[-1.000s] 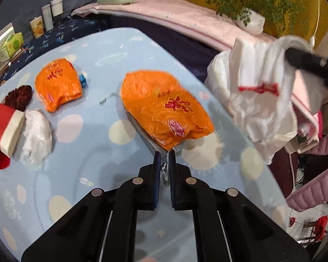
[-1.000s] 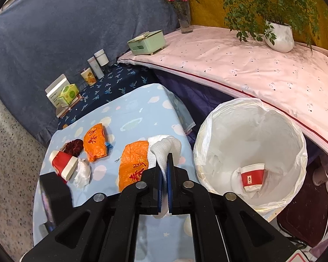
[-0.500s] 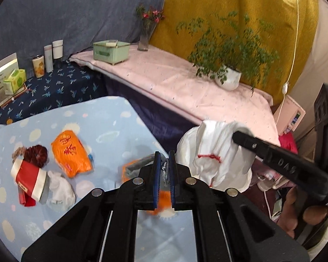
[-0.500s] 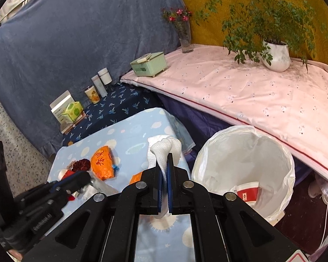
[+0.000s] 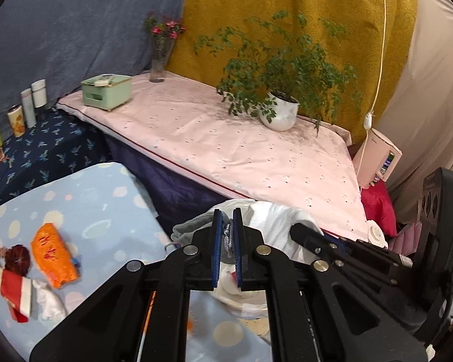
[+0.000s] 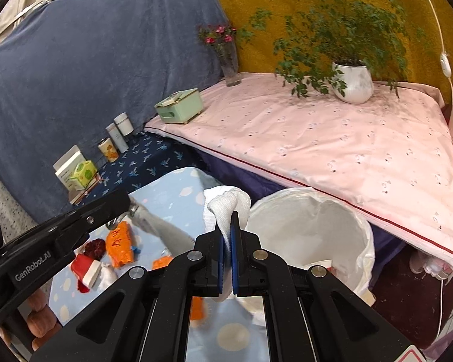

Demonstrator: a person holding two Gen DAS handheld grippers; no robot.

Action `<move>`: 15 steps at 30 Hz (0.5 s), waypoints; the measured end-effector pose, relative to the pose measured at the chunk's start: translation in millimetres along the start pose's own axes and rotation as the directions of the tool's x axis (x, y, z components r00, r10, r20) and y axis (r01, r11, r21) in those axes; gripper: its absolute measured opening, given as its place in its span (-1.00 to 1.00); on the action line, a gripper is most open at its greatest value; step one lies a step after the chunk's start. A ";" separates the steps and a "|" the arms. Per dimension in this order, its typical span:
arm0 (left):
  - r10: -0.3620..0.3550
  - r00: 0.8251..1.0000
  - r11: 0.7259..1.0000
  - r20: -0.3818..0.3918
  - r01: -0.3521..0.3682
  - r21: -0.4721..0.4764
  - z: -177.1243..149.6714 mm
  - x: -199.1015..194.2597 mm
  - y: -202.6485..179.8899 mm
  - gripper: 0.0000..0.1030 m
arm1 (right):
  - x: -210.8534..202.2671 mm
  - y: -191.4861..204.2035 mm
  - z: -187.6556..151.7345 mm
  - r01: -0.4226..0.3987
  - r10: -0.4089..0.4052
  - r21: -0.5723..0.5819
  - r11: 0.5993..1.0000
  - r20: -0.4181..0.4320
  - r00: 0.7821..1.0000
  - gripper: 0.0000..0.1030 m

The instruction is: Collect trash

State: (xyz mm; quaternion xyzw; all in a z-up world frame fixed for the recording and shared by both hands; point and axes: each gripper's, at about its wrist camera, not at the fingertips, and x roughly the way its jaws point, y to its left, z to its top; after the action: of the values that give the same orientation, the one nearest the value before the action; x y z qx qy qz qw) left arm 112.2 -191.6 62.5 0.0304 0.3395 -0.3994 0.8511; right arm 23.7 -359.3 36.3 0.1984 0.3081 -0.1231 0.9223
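Note:
My left gripper [image 5: 226, 235] is shut on the crinkled silver edge of a large orange wrapper [image 6: 166, 230], which hangs from it above the table, grey inner side showing. In the right wrist view this left gripper [image 6: 129, 208] reaches in from the left. My right gripper [image 6: 227, 232] is shut on a fold of the white trash bag [image 6: 311, 226] that lines the bin; a red-and-white cup [image 6: 323, 265] lies inside. On the blue spotted table [image 5: 99, 199] lie a small orange wrapper [image 5: 53, 256], a crushed red-and-white cup [image 5: 13, 289], a white tissue [image 5: 49, 304] and a dark red clump [image 5: 18, 256].
Behind the bin a pink-covered bench [image 5: 241, 150] carries a potted plant [image 5: 279, 114], a green box [image 5: 107, 92] and a flower vase [image 5: 158, 60]. A dark blue ledge [image 5: 45, 150] at the left holds bottles and boxes. A pink appliance [image 5: 380, 160] stands at the right.
My left gripper has lifted the large orange wrapper off the table and carried it up toward the bin. My right gripper has risen a little with the bag's rim.

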 end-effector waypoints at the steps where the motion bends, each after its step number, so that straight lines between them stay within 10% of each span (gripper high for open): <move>1: -0.002 1.000 1.000 -0.008 0.002 0.006 0.4 6.4 -4.8 -0.87 | 1.6 -6.9 -0.5 0.010 -0.010 0.009 1.000 -0.004 1.000 -0.93; 10: -0.037 0.997 0.999 -0.073 0.039 0.021 -2.9 51.8 -35.3 -0.79 | 10.7 -41.6 -7.8 0.078 -0.077 0.054 0.995 -0.021 0.997 -0.84; 12: -0.023 0.997 1.000 -0.080 0.024 0.013 -2.9 55.6 -35.7 -0.21 | 9.5 -45.7 -7.3 0.089 -0.088 0.065 0.994 -0.012 0.996 -0.73; 15: 0.002 0.998 1.000 -0.064 -0.002 0.008 -2.8 54.1 -33.5 -0.10 | 5.6 -47.3 -6.2 0.092 -0.093 0.070 0.993 0.000 0.996 -0.62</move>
State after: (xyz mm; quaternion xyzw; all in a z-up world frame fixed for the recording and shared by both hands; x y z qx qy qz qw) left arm 111.6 -249.2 35.2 0.0469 0.3649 -0.3987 0.8400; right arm 8.3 -399.3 14.6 0.2160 0.3107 -0.1769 0.9086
